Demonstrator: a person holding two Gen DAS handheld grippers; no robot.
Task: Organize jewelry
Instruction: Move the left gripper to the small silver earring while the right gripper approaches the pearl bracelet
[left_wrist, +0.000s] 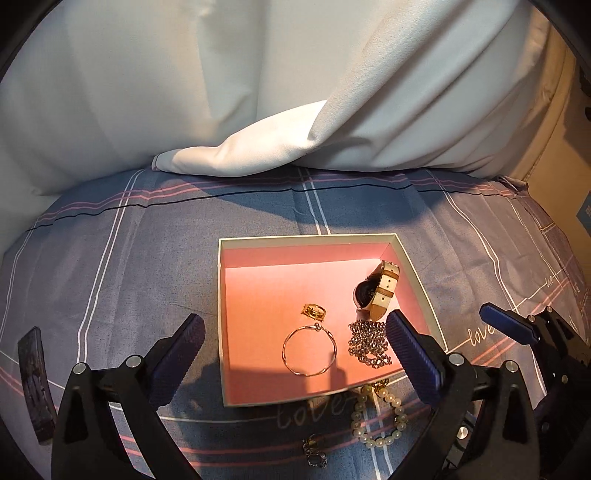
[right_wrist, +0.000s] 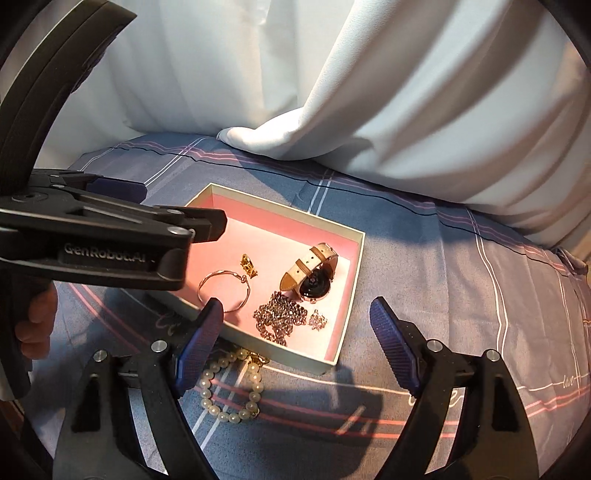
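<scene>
Both claws hang wide apart and hold nothing over the plaid bedsheet (left_wrist: 110, 258). Ahead of the left claw (left_wrist: 295, 343), between its fingers, sits the pink-lined box (left_wrist: 258, 288) with the bangle (left_wrist: 309, 349), gold ring (left_wrist: 314, 312), chain (left_wrist: 367, 343) and watch (left_wrist: 373, 291) inside. The pearl bracelet (right_wrist: 232, 387) lies outside the box's near wall, just beside the right claw's (right_wrist: 295, 332) left finger.

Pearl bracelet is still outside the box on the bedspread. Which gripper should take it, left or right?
Right, probably. The pearl bracelet lies just beside the right gripper's left fingertip, jaws open, nothing held. The left gripper, also open, hangs over the box, with the pearls below its fingertips.
</scene>
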